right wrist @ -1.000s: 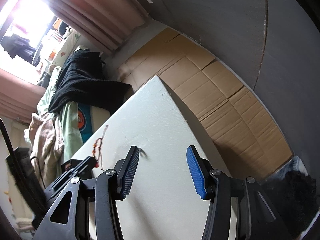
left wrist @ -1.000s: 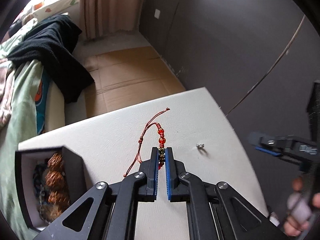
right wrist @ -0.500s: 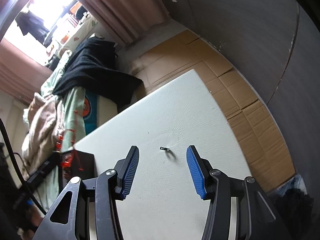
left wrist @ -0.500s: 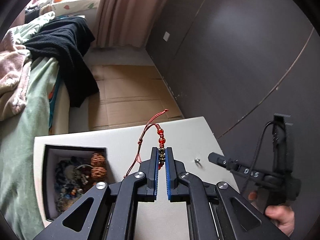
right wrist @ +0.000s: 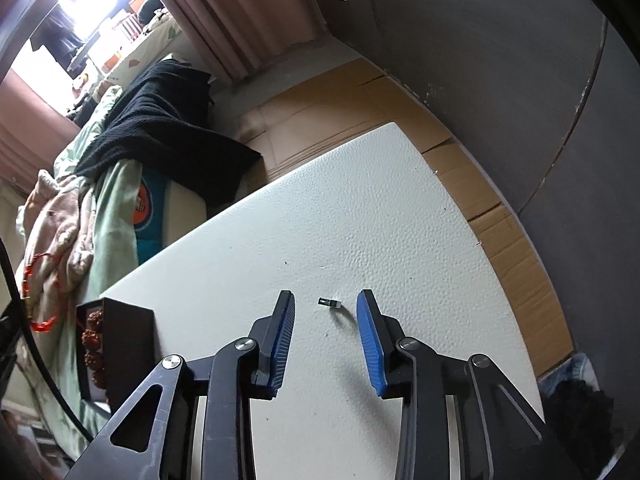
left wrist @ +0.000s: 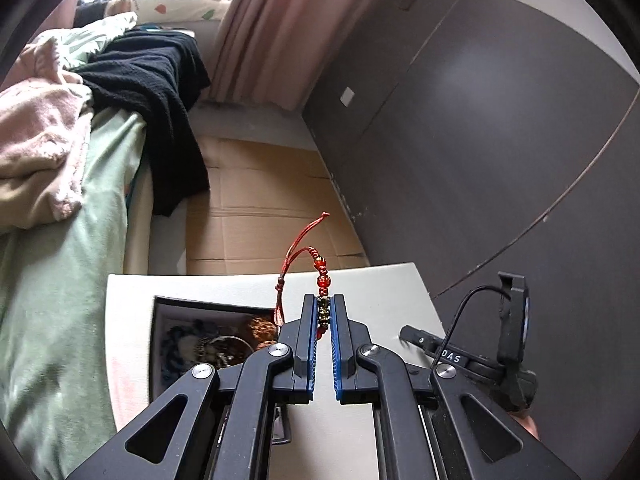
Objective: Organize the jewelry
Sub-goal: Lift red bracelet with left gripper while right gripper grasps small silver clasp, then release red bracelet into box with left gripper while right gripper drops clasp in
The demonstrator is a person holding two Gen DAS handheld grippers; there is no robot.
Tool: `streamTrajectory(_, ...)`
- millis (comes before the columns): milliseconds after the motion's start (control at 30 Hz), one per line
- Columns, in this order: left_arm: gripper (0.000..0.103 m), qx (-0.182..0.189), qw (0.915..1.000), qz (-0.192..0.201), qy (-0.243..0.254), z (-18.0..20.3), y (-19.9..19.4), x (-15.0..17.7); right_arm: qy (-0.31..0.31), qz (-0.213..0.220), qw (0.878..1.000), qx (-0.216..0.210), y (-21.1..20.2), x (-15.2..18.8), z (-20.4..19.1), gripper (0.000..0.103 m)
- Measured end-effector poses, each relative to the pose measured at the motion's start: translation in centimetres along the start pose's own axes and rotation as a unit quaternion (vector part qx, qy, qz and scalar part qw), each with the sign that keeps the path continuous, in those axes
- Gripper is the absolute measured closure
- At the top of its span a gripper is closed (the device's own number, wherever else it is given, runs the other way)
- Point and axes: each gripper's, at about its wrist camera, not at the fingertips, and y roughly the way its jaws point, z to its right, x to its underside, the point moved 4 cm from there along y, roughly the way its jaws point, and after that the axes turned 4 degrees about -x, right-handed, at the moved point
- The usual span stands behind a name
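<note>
**Bracelet clamped over box; ring between closing jaws**

Tabletop (right wrist: 360, 208), white and pebbled, carries every task item. Cardboard sheets (left wrist: 256, 216) cover the floor beyond it, beside a bed with a black garment (left wrist: 160, 92).

Jewelry box (left wrist: 160, 360), black-walled and open, sits at the table's left end, with beaded pieces inside. The right wrist view shows the same box (right wrist: 128, 344) from the side.

Left gripper (left wrist: 324, 316) is pressed together on a red cord bracelet (left wrist: 323, 280), pinching it at a dark bead. Cord ends project upward, above the box's near corner.

Right gripper (right wrist: 326, 316) is closing, jaws still apart. A small ring (right wrist: 334, 306) lies on the table between the fingertips, touched by neither pad.
</note>
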Motion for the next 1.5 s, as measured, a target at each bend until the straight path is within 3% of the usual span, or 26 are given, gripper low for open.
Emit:
streamTrajectory(200,0.097,-0.005,0.9999,0.002,-0.009,-1.1,-0.5,-0.1,-0.006,0.0,1.0,0.015,0.6,0.2,-0.5,0.071)
streamTrajectory(367,0.097,0.005,0.9999,0.004,-0.01,-1.0,-0.7,-0.2,-0.02,0.0,0.998,0.067,1.1,0.4,-0.8,0.085)
streamTrajectory(467,0.097,0.006,0.9999,0.005,-0.012,-1.0,-1.0,-0.3,-0.013,0.002,0.998,0.067,1.0,0.3,-0.5,0.088)
streamTrajectory(733,0.097,-0.012,0.9996,0.026,-0.008,-1.3,-4.0,0.7,0.028,-0.014,0.999,-0.016,-0.5,0.5,0.4,0.088)
streamTrajectory(1067,0.097,-0.036,0.9979,-0.001,-0.055,-5.0,-2.6,2.9,-0.006,0.011,0.996,-0.087,-4.1,1.1,-3.5,0.088)
streamTrajectory(1233,0.095,-0.017,0.9944,-0.039,-0.097,-6.5,-0.8,3.0,-0.029,0.016,0.993,-0.114,-5.0,2.1,-6.1,0.088)
streamTrajectory(1333,0.094,-0.022,0.993,-0.04,-0.109,-7.2,-0.9,2.9,-0.053,0.018,0.989,-0.136,-5.5,2.9,-8.2,0.088)
streamTrajectory(1400,0.077,-0.023,0.9924,-0.035,-0.115,-7.7,-1.4,2.7,-0.063,0.02,0.987,-0.149,-5.7,3.3,-9.2,0.088)
streamTrajectory(1467,0.038,-0.025,0.9925,-0.019,-0.118,-8.1,-2.3,2.5,-0.073,0.019,0.984,-0.163,-5.7,3.7,-10.6,0.088)
streamTrajectory(1500,0.034,-0.027,0.9923,-0.008,-0.121,-8.3,-2.9,2.4,-0.078,0.017,0.982,-0.169,-5.6,3.9,-11.2,0.088)
